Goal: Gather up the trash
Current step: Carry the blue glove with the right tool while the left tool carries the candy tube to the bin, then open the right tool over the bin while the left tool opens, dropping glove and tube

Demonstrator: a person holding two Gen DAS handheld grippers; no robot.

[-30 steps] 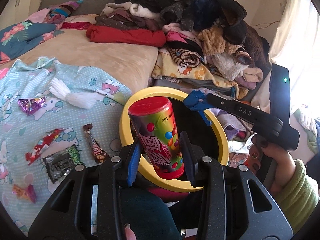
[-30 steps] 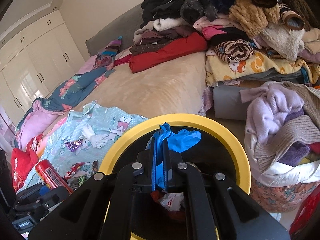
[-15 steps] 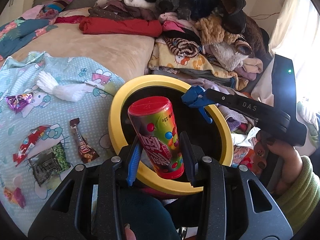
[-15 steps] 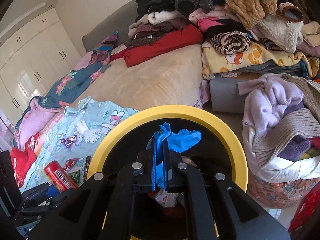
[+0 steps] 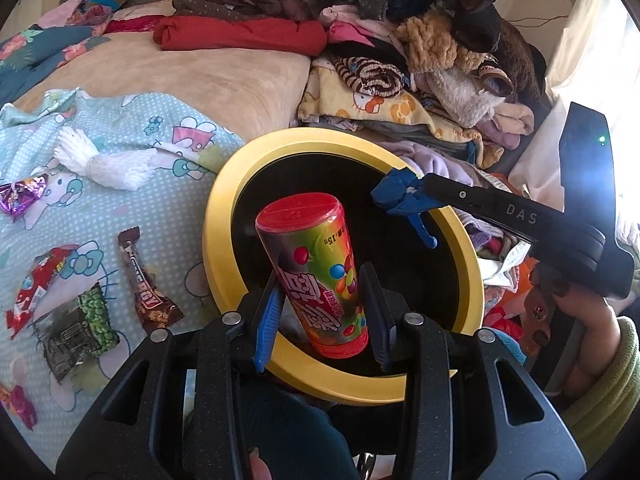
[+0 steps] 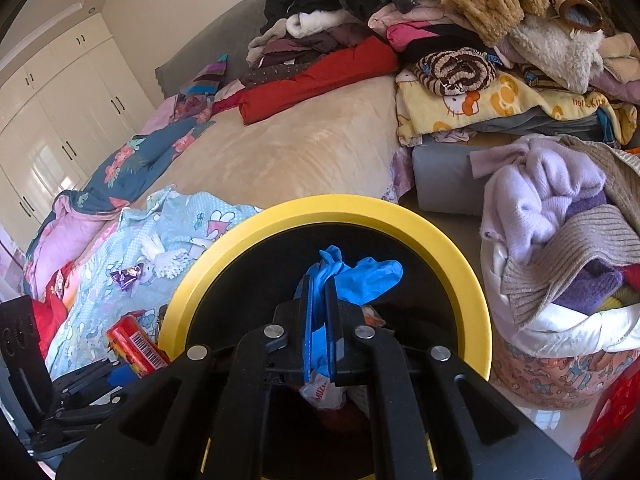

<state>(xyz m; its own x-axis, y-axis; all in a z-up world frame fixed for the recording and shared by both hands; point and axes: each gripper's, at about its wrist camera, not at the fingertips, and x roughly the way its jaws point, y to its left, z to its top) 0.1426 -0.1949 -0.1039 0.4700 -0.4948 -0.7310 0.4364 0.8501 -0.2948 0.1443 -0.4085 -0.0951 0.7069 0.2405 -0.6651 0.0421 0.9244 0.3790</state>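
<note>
My left gripper is shut on a red-capped candy tube and holds it upright over the yellow-rimmed black bin. My right gripper is shut on a crumpled blue glove above the same bin; the glove also shows in the left wrist view. The candy tube shows at the bin's left in the right wrist view. Wrappers lie inside the bin.
Several wrappers lie on the light blue Hello Kitty sheet: a brown bar wrapper, a green-black packet, a red wrapper, a purple foil, and a white tissue. Piled clothes stand behind; a laundry basket at right.
My left gripper has carried the candy tube further right over the bin's opening; the wrappers slid leftward in view. My right gripper still holds the glove above the bin.
</note>
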